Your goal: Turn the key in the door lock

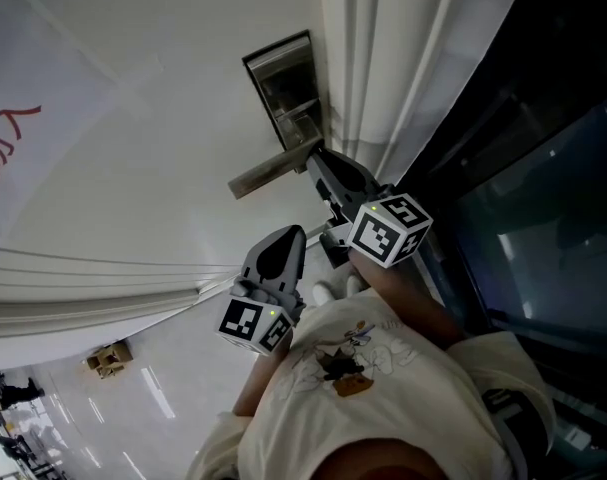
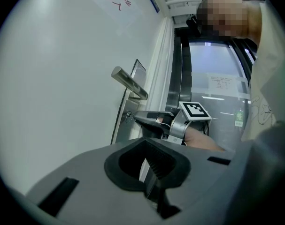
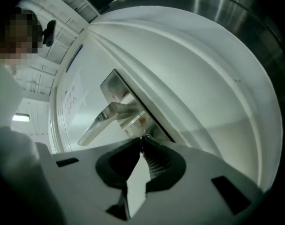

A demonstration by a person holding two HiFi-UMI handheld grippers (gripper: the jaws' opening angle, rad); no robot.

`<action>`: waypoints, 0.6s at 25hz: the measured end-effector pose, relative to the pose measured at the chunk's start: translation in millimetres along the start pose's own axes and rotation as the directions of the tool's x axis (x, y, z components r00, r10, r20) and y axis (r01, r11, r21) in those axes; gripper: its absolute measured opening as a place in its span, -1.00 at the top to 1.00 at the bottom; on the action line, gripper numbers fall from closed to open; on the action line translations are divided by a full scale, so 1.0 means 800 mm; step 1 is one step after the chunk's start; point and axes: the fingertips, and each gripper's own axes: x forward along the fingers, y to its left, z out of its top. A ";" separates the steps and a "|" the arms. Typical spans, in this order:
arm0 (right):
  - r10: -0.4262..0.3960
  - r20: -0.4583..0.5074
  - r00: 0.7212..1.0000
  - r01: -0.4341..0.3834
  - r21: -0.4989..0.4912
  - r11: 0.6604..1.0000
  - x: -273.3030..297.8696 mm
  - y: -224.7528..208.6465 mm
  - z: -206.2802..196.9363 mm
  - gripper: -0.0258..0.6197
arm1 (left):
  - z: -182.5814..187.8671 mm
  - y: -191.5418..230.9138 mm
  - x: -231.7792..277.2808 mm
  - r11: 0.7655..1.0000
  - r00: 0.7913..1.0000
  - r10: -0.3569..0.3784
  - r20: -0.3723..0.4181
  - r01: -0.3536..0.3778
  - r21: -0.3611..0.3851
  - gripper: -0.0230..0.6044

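Right gripper [image 1: 313,155] is up at the lock plate [image 1: 283,83] on the white door [image 1: 133,118], just under the lever handle [image 1: 268,171]. Its tips are pinched nearly together on the key [image 3: 145,136]. Only a small metal bit shows at the tips, and the rest of the key is hidden by the pads. In the head view the gripper body covers the keyhole completely. The left gripper view shows the tips touching the plate from the side, but the key there is too small to read.

Left gripper [image 1: 294,234] hangs apart from the door, below and left of the right one. Its tips are pressed together with nothing between them.

Red print [image 1: 8,148] on the door is cut off at the frame edge and unreadable. Dark glass [image 1: 543,168] is to the right of the white door frame [image 1: 383,58], and nothing clear shows behind it. The person's pale shirt [image 1: 383,388] fills the bottom of the head view and blocks both forearms. A small brownish object [image 1: 108,358] sits on the floor and is too small to identify.
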 end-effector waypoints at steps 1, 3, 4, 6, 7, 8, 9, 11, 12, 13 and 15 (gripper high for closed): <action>0.005 0.005 1.000 -0.005 0.028 1.000 0.000 -0.001 0.000 0.83 | 0.000 0.000 0.000 1.000 1.000 0.000 0.001 0.000 0.001 0.92; 0.015 0.018 1.000 -0.017 0.092 0.996 0.000 -0.001 0.001 0.83 | 0.001 0.001 -0.001 1.000 1.000 -0.001 0.003 0.001 0.002 0.92; 0.021 0.026 0.999 -0.024 0.130 0.991 0.000 -0.002 0.001 0.83 | 0.001 0.001 -0.002 1.000 1.000 0.000 0.003 0.000 0.001 0.92; 0.031 0.043 0.999 -0.039 0.205 0.978 0.000 -0.003 0.001 0.83 | 0.001 0.002 -0.004 1.000 1.000 0.002 0.004 -0.002 0.001 0.92; 0.036 0.050 0.998 -0.047 0.234 0.971 0.000 -0.003 0.000 0.83 | 0.002 0.002 -0.005 1.000 1.000 0.003 0.006 -0.003 0.000 0.92; 0.040 0.055 0.998 -0.053 0.255 0.966 0.000 -0.004 0.000 0.83 | 0.002 0.003 -0.006 1.000 1.000 0.005 0.009 -0.005 -0.001 0.92; 0.042 0.058 0.997 -0.056 0.272 0.961 0.000 -0.005 -0.001 0.83 | 0.002 0.003 -0.007 1.000 1.000 0.005 0.010 -0.005 -0.002 0.92; 0.041 0.062 0.997 -0.058 0.303 0.951 -0.001 -0.007 -0.002 0.83 | 0.001 0.003 -0.007 1.000 1.000 0.004 0.009 -0.004 -0.005 0.92; 0.043 0.064 0.997 -0.061 0.318 0.946 -0.001 -0.008 -0.002 0.83 | 0.001 0.003 -0.007 1.000 1.000 0.003 0.008 -0.003 -0.006 0.92; 0.047 0.067 0.997 -0.067 0.332 0.941 -0.001 -0.007 -0.002 0.83 | 0.000 0.002 -0.007 1.000 1.000 0.003 0.008 -0.002 -0.006 0.92; 0.064 0.079 0.995 -0.088 0.358 0.930 0.001 -0.003 0.002 0.83 | 0.001 0.002 -0.008 1.000 1.000 0.002 0.009 -0.002 -0.006 0.92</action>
